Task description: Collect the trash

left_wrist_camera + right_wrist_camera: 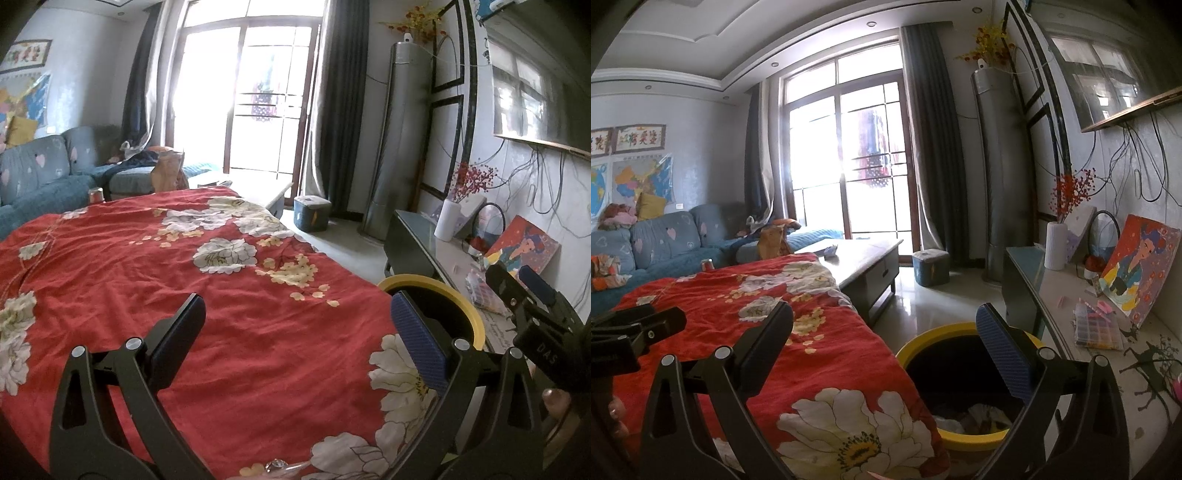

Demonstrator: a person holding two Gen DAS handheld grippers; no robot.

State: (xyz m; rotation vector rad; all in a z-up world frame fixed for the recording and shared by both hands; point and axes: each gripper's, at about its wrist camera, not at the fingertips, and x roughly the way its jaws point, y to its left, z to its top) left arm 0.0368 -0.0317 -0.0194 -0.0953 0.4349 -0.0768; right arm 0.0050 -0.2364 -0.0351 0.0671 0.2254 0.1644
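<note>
Where the sofa fills the far left of the room, a red flowered cloth spreads over the table in front of it, wrinkled and bare across most of its width. A small metal can stands at the cloth's far edge, near the sofa. Over the cloth hangs the left gripper, its fingers spread wide with nothing between them. At the near edge of the cloth, between the left gripper's arms, something small and shiny lies; what it is cannot be told.

Right of the cloth's corner sits the bin, yellow-rimmed and dark inside, close against the table edge. Crumpled trash, pale paper and wrappers, lies at its bottom. The right gripper hangs above the bin and the cloth's edge, its fingers also wide apart and holding nothing; its blue pad overlaps the bin's rim in the right wrist view.

Further right runs a sideboard carrying a white vase, a plastic box and a leaning painting.
</note>
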